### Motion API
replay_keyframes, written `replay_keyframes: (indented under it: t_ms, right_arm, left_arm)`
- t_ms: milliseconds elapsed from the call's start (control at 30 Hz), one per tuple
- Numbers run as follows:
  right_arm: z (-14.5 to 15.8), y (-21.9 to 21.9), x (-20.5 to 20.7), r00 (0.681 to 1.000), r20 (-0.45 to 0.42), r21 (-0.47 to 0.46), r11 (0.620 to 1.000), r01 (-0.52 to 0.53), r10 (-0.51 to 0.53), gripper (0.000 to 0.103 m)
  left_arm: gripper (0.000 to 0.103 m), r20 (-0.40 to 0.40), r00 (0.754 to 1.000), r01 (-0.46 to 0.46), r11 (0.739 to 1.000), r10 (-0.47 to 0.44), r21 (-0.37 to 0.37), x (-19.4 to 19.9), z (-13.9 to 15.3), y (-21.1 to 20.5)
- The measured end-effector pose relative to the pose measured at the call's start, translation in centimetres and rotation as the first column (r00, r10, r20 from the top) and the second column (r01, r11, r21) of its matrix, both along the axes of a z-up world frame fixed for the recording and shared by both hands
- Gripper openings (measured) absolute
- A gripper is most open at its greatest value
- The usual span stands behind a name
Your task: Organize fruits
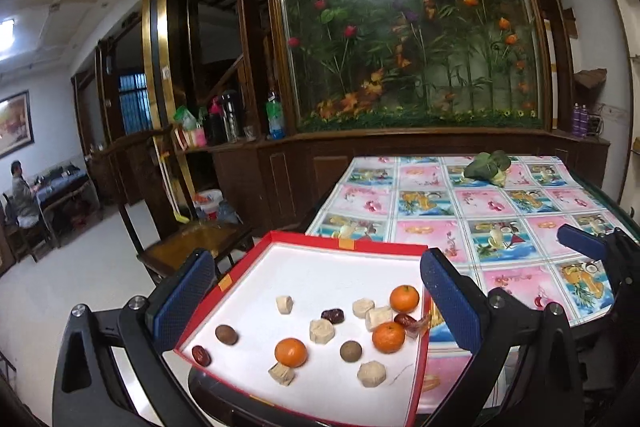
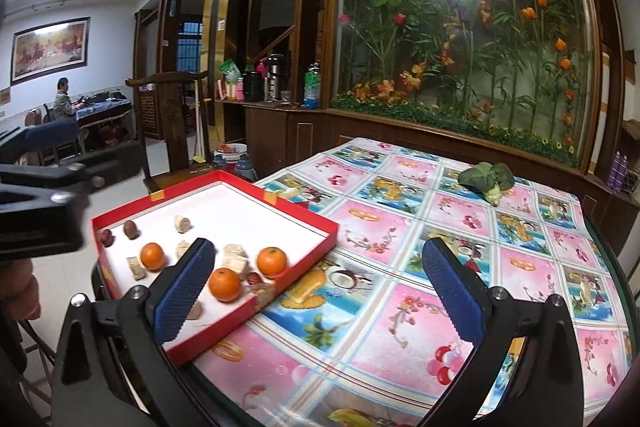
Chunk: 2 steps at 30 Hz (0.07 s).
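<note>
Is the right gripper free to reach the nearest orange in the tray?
Probably yes. The right gripper is open and empty, and the orange lies uncovered near the red tray's low wall.

Dim wood-panelled room around you

At twelve o'clock you face a big glass case of artificial flowers (image 1: 412, 27) over dark wooden cabinets (image 1: 280, 171); at nine o'clock, pale tiled floor (image 1: 80, 275), a framed painting (image 2: 50, 49) and a seated person (image 2: 64, 99).

A cloth-covered table (image 2: 400, 287) carries a red tray (image 2: 304, 217) and leafy greens (image 2: 486, 177).
</note>
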State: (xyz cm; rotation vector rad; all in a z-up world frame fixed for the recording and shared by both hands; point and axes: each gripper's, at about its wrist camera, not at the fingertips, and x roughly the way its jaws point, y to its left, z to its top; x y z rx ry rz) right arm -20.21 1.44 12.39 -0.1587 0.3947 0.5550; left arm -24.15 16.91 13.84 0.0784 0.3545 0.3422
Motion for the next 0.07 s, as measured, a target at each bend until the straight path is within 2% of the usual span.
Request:
replay_keyframes:
  t_ms: [67]
  right_arm:
    - [-0.21,-0.9,0.61,1.0,-0.005,0.002,1.0,0.026,-0.026,0.103]
  left_arm:
    - [0.103,-0.015,1.0,0.014,1.0,-0.014,0.005,0.41,0.01,-0.44]
